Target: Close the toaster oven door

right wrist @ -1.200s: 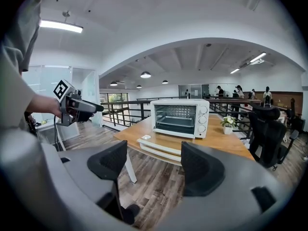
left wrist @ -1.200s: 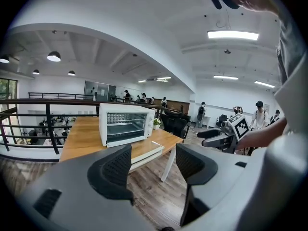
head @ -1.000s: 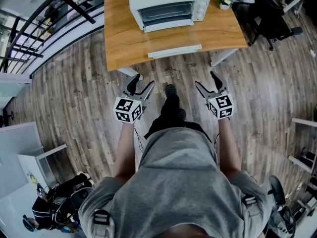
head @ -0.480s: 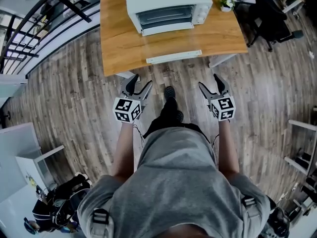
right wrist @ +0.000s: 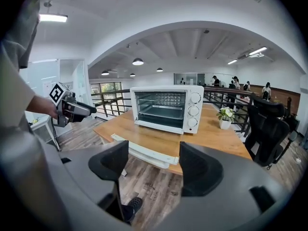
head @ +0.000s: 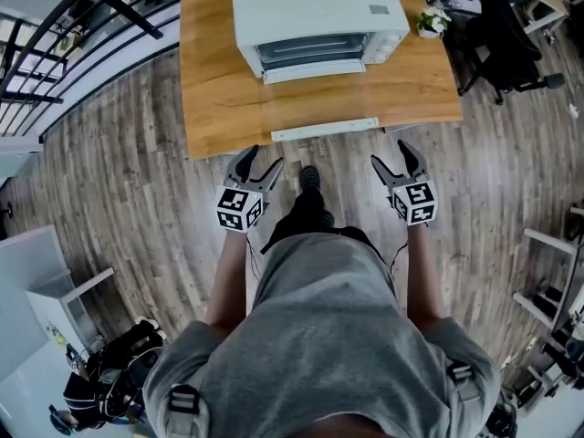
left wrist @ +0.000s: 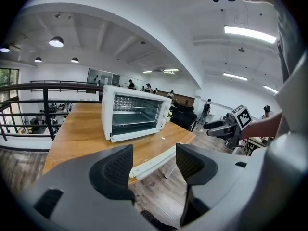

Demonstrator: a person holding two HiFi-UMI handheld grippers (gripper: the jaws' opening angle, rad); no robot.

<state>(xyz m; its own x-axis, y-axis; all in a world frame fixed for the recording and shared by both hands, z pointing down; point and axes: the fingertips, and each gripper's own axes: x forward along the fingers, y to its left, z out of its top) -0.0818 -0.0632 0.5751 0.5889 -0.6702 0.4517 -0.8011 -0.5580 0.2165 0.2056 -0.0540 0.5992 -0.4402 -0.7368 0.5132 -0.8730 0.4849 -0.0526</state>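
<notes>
Position: left gripper (head: 260, 161) and right gripper (head: 394, 158) hang over the floor (head: 137, 181), just short of the near edge of the table (head: 219, 80), one toward each end of the door's front. The handle (head: 324, 129), a white bar, lies along the middle of that near edge. The door (head: 319, 99), a clear pane, appears to lie flat from the bar back to the oven (head: 315, 12), which stands toward the far edge with its rack exposed. Handling, as judged: the door is light and stiff and swings up on a bottom hinge. Its pane is fragile and slick, so take the bar, from below, near its middle. The oven may slide if pushed hard. The fingers (left wrist: 118, 166) of the left gripper stand wide apart with nothing between them; those of the right (right wrist: 111, 162) likewise, touching nothing.
</notes>
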